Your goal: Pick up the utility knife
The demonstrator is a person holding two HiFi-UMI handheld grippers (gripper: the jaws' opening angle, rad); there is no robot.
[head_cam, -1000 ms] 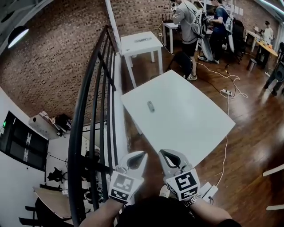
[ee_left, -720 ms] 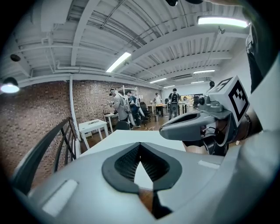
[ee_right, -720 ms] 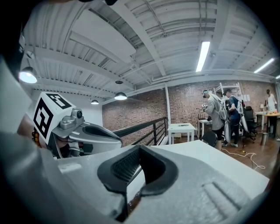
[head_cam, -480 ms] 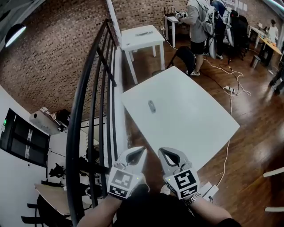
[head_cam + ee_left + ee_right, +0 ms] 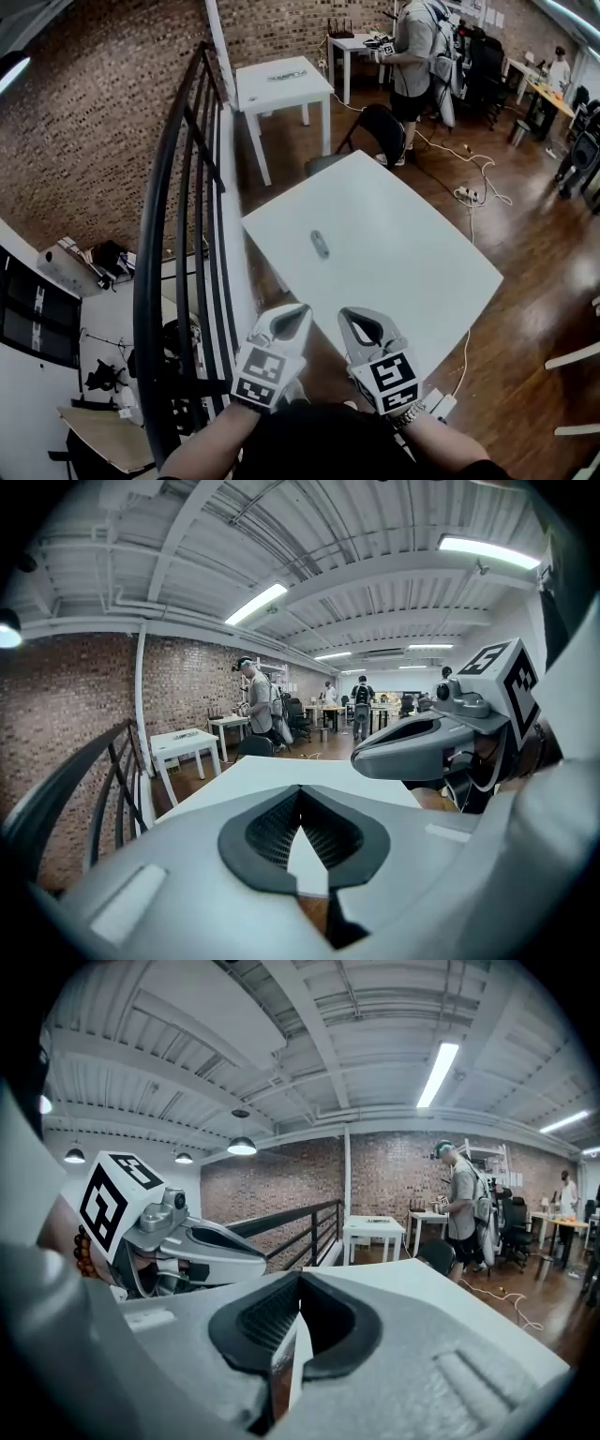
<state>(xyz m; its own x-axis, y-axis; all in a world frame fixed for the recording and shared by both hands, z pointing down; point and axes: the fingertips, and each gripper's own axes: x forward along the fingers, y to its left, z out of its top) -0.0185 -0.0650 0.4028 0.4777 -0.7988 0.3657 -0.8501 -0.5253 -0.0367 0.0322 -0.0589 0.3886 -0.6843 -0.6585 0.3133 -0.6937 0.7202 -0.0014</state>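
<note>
2 clenched, empty tools, left tool [image 5: 299, 313] and right tool [image 5: 346, 317], hover at the white surface's [image 5: 412, 262] near edge, utility knife [image 5: 320, 244] lying farther off.

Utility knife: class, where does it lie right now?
In the head view, the utility knife lies alone on the large white table, towards the table's left side, nearest the black railing.

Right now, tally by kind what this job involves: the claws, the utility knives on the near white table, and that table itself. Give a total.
Claws: 2, the left claw and the right claw, both shut and empty.
Utility knives: 1, the utility knife, lying on the table untouched.
Tables: 1, the white table.
Total: 4.
</note>
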